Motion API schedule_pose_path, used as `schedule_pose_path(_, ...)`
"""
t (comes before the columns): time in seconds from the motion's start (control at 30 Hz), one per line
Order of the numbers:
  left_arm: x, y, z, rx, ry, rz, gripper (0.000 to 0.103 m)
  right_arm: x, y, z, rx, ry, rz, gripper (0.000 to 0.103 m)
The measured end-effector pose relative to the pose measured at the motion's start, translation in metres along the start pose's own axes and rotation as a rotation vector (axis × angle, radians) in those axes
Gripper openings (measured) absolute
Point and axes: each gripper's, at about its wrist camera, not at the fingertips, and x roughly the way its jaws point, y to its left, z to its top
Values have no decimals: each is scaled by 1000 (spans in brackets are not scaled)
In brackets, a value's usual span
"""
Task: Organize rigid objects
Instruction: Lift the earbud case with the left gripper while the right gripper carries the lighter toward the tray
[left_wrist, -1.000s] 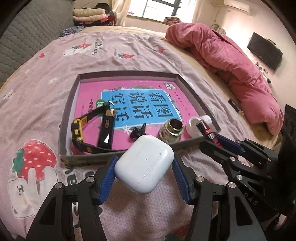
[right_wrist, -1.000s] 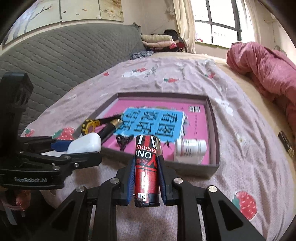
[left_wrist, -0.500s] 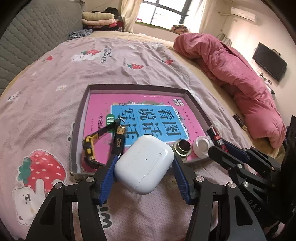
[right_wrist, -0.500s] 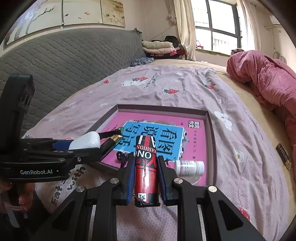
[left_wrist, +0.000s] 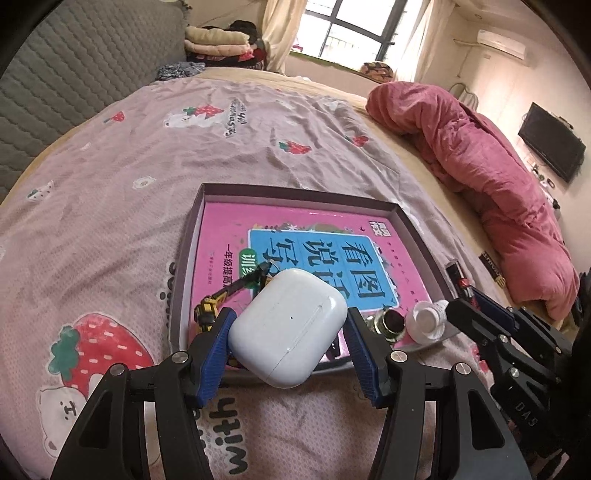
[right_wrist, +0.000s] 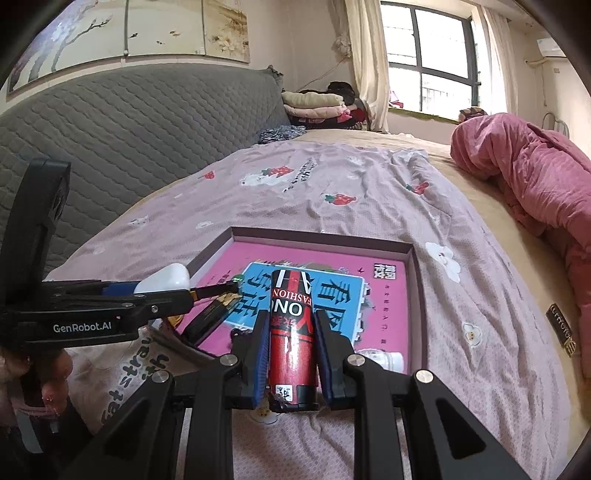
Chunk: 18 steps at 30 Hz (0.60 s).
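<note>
My left gripper (left_wrist: 288, 317) is shut on a white earbuds case (left_wrist: 291, 332), held above the near edge of a shallow box tray (left_wrist: 295, 192). My right gripper (right_wrist: 291, 318) is shut on a red and black cylinder printed "FASHION" (right_wrist: 291, 332), also held above the tray's near side (right_wrist: 321, 236). A pink and blue book lines the tray. On it lie a yellow and black tool (left_wrist: 208, 310), a brass-coloured round piece (left_wrist: 389, 321) and a white bottle (left_wrist: 426, 323) on its side. In the right wrist view the left gripper (right_wrist: 162, 291) stands at the left.
The tray sits on a bed under a strawberry-print sheet (left_wrist: 110, 221). A pink duvet (left_wrist: 480, 166) is heaped on the right, and a grey padded headboard (right_wrist: 129, 140) runs along the left. Folded clothes (left_wrist: 218, 42) sit at the far end. A small dark strip (right_wrist: 561, 328) lies right of the tray.
Both grippers have drawn back and risen, so the tray looks smaller and farther off. Each still grips its same object.
</note>
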Motion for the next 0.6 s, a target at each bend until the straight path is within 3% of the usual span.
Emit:
schedule_pose_path(0.2,5,-1,-1,-7,-6,24,61,4,-4,0,8,7,-9,23)
schedule_pose_path(0.6,15,7,-4,-9,7,45,61,36,31,-5,-73,72,29,23)
